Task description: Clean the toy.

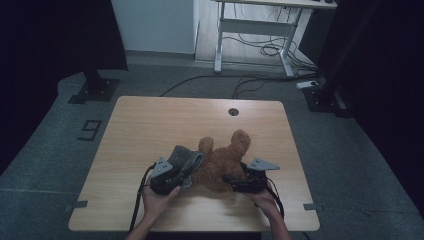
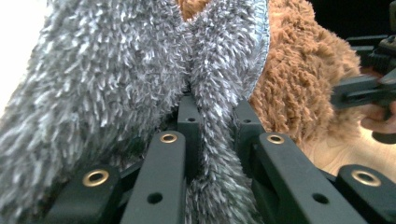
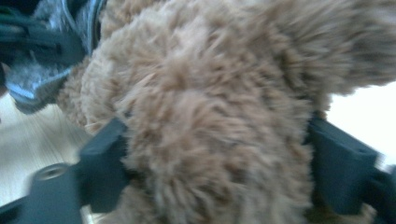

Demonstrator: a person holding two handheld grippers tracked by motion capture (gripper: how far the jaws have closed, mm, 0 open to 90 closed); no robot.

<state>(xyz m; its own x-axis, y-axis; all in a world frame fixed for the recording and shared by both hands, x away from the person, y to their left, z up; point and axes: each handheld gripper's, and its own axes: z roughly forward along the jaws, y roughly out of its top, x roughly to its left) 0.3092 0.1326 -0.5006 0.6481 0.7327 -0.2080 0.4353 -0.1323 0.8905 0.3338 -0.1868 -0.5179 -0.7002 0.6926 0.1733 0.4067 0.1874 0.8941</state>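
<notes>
1. Brown shaggy plush teddy bear point(image 1: 222, 160) lying on the light wooden table point(image 1: 150, 125), slightly toward 5 o'clock of the table's middle, legs pointing to 12 o'clock.
2. Grey fluffy fabric garment point(image 1: 184, 159) touching the bear's flank at 9 o'clock, partly draped against it.
3. Left gripper point(image 1: 172, 181) clamped on a fold of the grey garment, pile squeezed thin between the jaws in the left gripper view.
4. Right gripper point(image 1: 240, 182) spread wide around the bear's body at 5 o'clock; whether pressing or merely straddling the fur, cannot tell.
5. Likely light, soft and compressible; nothing fragile, long pile somewhat slippery.
6. Best taken deep on the bear's torso or a limb; garment by a gathered fold or hem point(image 2: 261, 42), not loose fur tips.
</notes>
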